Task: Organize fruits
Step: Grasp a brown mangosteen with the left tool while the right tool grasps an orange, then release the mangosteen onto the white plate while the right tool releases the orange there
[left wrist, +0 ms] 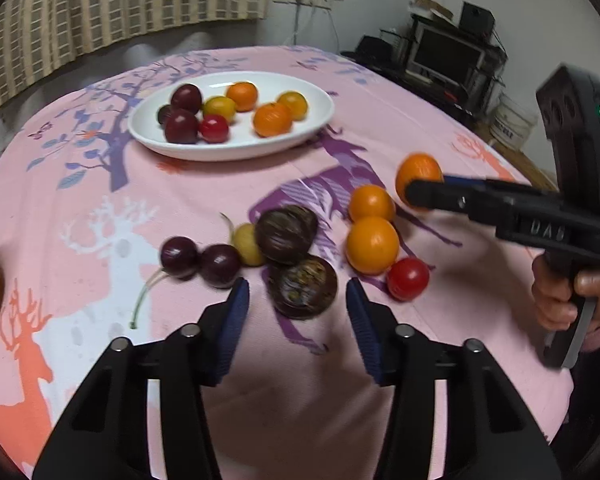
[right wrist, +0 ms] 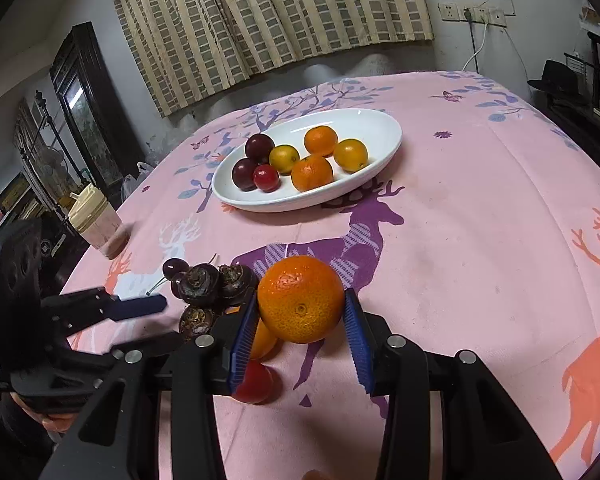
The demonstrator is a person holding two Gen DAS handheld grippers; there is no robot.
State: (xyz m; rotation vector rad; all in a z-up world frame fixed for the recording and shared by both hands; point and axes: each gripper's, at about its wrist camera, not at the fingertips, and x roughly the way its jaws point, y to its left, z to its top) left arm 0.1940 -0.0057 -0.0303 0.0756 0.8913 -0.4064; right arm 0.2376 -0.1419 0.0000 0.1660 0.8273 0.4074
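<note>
Round orange tangerine (right wrist: 301, 303) clamped in right hand-held gripper (right wrist: 300, 332); best carried level to white oval plate (right wrist: 384, 160), released low; left hand-held gripper (left wrist: 298, 300) gaping over dark chestnut (left wrist: 303, 287).

Dim, warm indoor light falls from above, leaving soft shadows on the table (left wrist: 420, 120) just ahead of each hand-held gripper. Fruits nearest the left one are motion-blurred. Fisheye bending and dark vignetting crowd the edges; a faint glare streaks the white plate (left wrist: 236, 148).

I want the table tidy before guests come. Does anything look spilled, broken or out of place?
Nothing is spilled or broken. A cluster of fruit lies loose on the tablecloth instead of in the white dish. The right gripper holds one orange off the cloth.
</note>
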